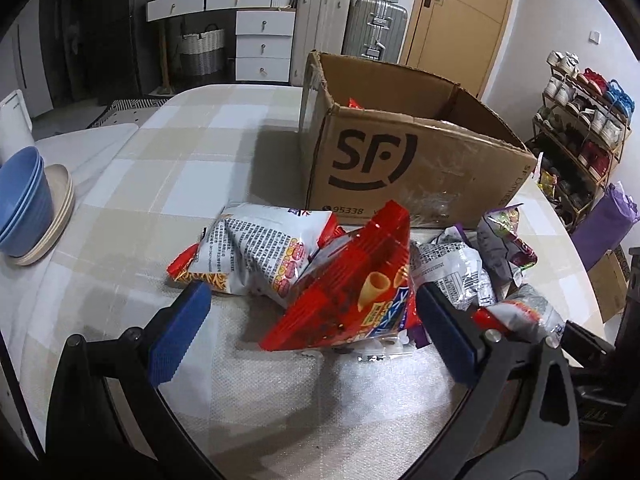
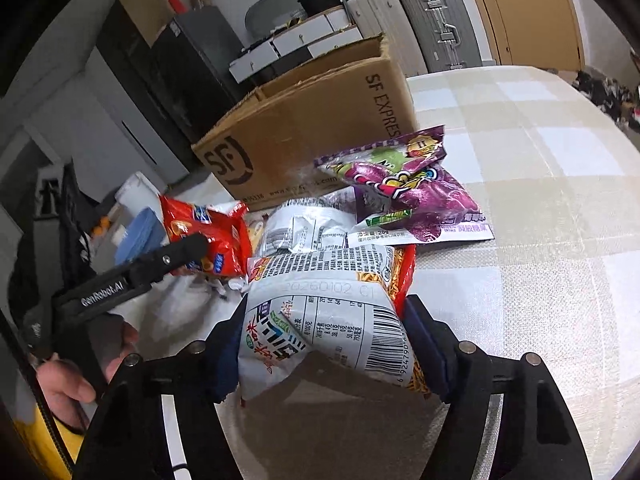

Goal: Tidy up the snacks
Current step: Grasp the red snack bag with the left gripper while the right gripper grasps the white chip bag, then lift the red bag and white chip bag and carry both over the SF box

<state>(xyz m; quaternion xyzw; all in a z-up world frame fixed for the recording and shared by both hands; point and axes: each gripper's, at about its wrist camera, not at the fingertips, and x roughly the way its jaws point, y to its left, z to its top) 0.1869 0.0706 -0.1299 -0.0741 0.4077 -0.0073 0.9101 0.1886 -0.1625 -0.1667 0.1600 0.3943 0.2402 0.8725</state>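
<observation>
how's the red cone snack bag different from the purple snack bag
The red cone snack bag stands tilted between the open left gripper pads; the purple snack bag lies apart near the cardboard box. One is red, the other purple and green. Both are still outside the box.

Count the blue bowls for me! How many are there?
3, as far as the rims show. The blue bowls sit nested in one stack on the beige plates at the table's left edge; more could be hidden inside the stack.
</observation>
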